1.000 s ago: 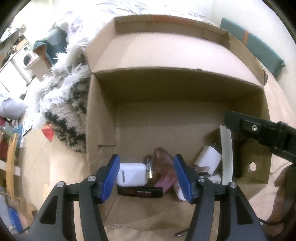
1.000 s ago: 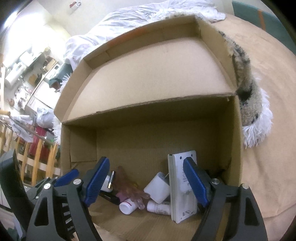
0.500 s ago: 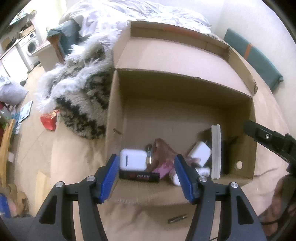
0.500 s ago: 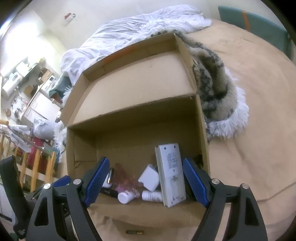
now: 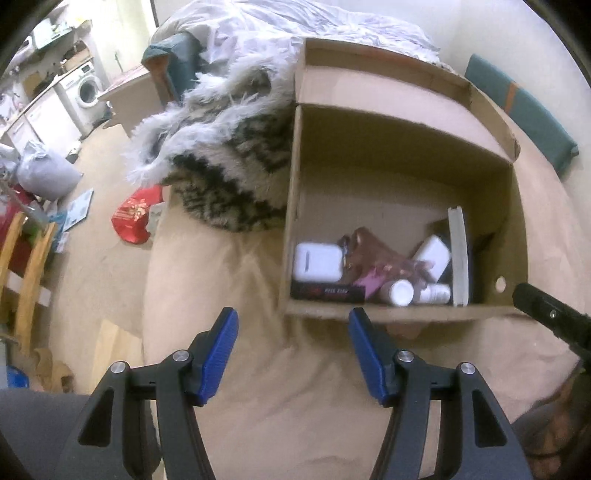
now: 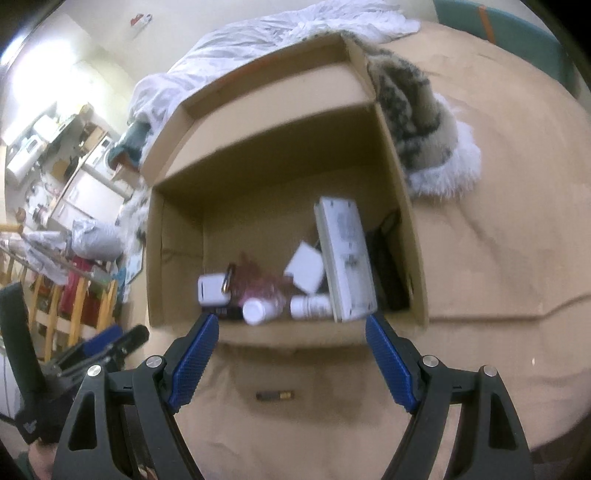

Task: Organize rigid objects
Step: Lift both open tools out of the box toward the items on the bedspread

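An open cardboard box [image 5: 406,147] [image 6: 280,155] lies on the tan bed cover. Inside it sit a white case [image 5: 317,260] [image 6: 210,288], a black flat box [image 5: 327,294], a white bottle [image 5: 397,291] [image 6: 258,311], a white charger [image 5: 432,256] [image 6: 304,271], a tall white device [image 5: 458,254] [image 6: 345,258] and pink-brown items. A small battery [image 6: 274,396] lies on the cover in front of the box. My left gripper [image 5: 290,354] is open and empty, just short of the box's front wall. My right gripper [image 6: 291,363] is open and empty above the battery.
A furry black-and-white blanket [image 5: 229,147] [image 6: 417,122] lies against the box's side. White bedding [image 5: 314,22] is behind. A red bag [image 5: 135,218], wooden rails [image 5: 22,273] and a washing machine [image 5: 86,88] are on the floor side at left. A teal cushion [image 5: 517,110] is at right.
Both grippers have pulled back out of the box and up, so the whole box and the bed cover in front now show. Both stay open and empty.
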Tool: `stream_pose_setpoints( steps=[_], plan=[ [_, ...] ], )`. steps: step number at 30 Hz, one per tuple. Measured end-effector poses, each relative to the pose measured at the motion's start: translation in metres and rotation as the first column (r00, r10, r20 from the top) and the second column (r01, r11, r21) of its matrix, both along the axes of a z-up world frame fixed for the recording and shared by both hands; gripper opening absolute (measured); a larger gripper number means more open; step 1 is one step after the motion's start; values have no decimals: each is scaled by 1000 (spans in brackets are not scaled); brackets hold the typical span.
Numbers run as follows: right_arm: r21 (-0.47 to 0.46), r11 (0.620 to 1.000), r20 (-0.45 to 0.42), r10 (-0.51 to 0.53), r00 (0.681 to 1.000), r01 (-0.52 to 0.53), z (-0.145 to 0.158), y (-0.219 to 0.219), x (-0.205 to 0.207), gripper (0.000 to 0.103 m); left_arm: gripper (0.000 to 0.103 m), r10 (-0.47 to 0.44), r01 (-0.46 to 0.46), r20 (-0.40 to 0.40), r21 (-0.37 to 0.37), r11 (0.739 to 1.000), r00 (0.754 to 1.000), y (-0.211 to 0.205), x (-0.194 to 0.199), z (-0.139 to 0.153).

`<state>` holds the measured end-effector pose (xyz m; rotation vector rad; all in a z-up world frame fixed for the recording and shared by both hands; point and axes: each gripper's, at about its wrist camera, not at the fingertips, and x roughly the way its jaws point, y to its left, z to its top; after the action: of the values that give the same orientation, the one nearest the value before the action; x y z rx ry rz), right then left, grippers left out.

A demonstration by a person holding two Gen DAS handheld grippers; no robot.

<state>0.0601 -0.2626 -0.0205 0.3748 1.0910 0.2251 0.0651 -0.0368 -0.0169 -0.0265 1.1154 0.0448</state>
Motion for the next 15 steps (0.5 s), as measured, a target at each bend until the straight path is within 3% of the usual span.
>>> stream_pose_setpoints(
  steps=[6,15],
  plan=[
    [-14,1000,-39,1,999,-1,-13,0,-15,87,59,18,-18,-28,-15,1000,999,6,-14,-12],
    [-11,1000,-104,-11,995,10,-32,3,-3,87,59,114,-115,-66,-26,993,991,19,-9,-27]
  ],
)
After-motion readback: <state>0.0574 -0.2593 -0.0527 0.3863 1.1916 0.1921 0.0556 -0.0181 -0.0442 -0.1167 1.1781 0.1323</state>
